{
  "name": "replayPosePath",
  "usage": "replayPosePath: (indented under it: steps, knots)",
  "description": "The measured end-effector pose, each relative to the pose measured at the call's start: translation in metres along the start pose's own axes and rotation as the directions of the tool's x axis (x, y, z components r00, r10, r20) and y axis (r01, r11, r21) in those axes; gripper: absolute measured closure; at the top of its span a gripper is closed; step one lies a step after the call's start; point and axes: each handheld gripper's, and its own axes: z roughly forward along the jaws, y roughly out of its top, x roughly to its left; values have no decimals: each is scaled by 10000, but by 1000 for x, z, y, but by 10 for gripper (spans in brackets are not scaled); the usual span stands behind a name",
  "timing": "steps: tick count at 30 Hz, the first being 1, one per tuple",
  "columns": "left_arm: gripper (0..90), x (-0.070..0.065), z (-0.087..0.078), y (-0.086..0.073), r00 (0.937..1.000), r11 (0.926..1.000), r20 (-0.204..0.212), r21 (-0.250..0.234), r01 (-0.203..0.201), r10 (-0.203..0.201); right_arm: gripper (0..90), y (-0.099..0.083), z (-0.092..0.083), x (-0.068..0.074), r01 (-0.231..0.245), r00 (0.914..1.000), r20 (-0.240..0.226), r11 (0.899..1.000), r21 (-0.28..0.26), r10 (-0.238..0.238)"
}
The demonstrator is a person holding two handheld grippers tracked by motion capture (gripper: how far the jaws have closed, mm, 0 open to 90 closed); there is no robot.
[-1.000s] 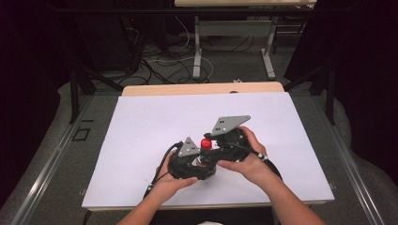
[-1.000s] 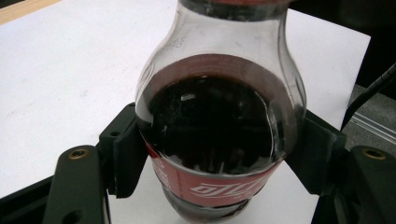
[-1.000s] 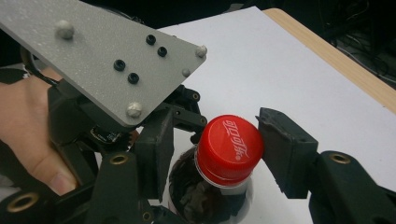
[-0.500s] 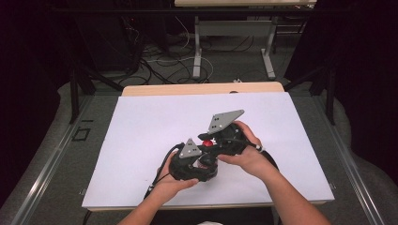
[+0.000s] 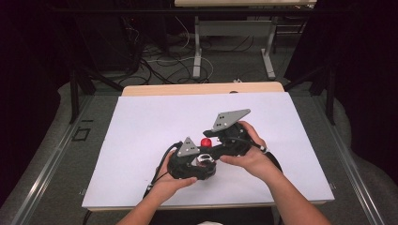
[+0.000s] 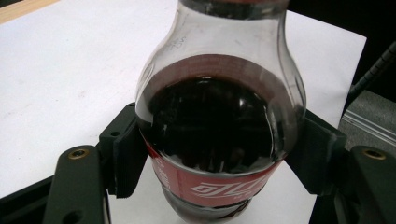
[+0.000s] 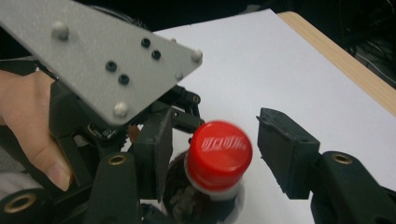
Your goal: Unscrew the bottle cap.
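While the left gripper (image 5: 199,161) stands clenched on the body of a clear plastic cola bottle (image 6: 217,126) with dark drink and a red label, its black fingers (image 6: 122,154) pressing on either side of the wide belly, the right gripper (image 7: 210,149) has come over the bottle's round red screw cap (image 7: 219,154). Those jaws have just been opening: the cap sits between the two fingers (image 7: 285,149), with a plain gap on the outer side, so the right gripper counts as released rather than gripping. From the high view, the bottle stands upright on the white-covered surface (image 5: 141,126), toward its near edge and a little right of the middle, with both hands closed in around it. Judged from how things lie, the work looks to be unscrewing the cap: the bottle is steadied, the cap is still on the neck, and whether it is already loosened cannot be told. What remains is to close on the cap, twist it, and lift it away.
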Motion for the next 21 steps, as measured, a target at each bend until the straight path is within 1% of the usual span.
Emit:
replayPosePath:
  steps: [2,3,4,5,7,8,10,11,12,13,14,15,16,17,18,19,20,21]
  knots:
    - [303,0,-1,1,10000,10000,-64,-4,-25,25,470,-2,1,4,-252,9997,76,9996,119,251]
    - [303,0,0,0,10000,10000,63,11,41,-41,473,-2,2,6,-231,9996,169,9996,159,228]
    - [303,0,0,0,10000,10000,34,-20,12,-12,472,-2,2,7,-112,9999,94,9996,251,110]
    - [303,0,0,1,9999,9999,-51,-58,-92,91,472,-2,3,9,-126,9996,272,9998,142,122]
    - [303,-1,0,0,10000,10000,-3,10,-23,23,472,-2,5,10,-156,9996,234,9999,61,155]
    - [303,-1,1,0,10000,10000,-56,13,-58,58,475,-2,6,9,-152,9997,211,9998,134,149]
    - [303,-2,1,0,9999,9999,-89,59,-120,121,478,-2,9,8,-58,9998,196,10000,76,56]
    - [303,-3,2,0,9999,9999,-27,59,-133,134,482,-2,10,8,-89,9998,188,9999,126,87]
    - [303,-3,2,0,9998,9998,-14,40,-179,179,495,-2,12,8,-163,9997,191,9998,60,162]
    - [303,-3,2,1,9997,9996,118,176,-208,206,506,-2,13,8,-142,9997,202,9998,169,139]
    - [303,-3,2,1,9997,9995,76,187,-252,250,522,-2,14,7,-107,9998,160,9999,130,105]
    - [303,-3,2,1,9997,9995,126,192,-233,231,544,-1,14,6,-74,9999,128,9997,221,72]
    - [303,-4,3,0,9997,9997,75,77,-212,212,565,-1,16,4,21,10000,89,9999,128,-23]
    - [303,-4,3,0,9995,9995,92,104,-290,289,591,-1,16,3,0,10000,0,9999,125,0]
    - [303,-4,3,0,9996,9996,112,96,-265,264,607,-1,15,1,59,9999,-83,9998,183,-57]
    - [303,-5,3,0,9997,9997,119,61,-227,226,609,0,15,-1,-26,9996,-287,9999,159,31]
    - [303,-5,3,0,9997,9998,120,44,-218,217,610,0,15,-4,34,9988,-489,9999,153,-26]
    - [303,-5,3,0,9997,9997,123,63,-232,231,612,0,15,-5,29,9985,-543,10000,60,-26]
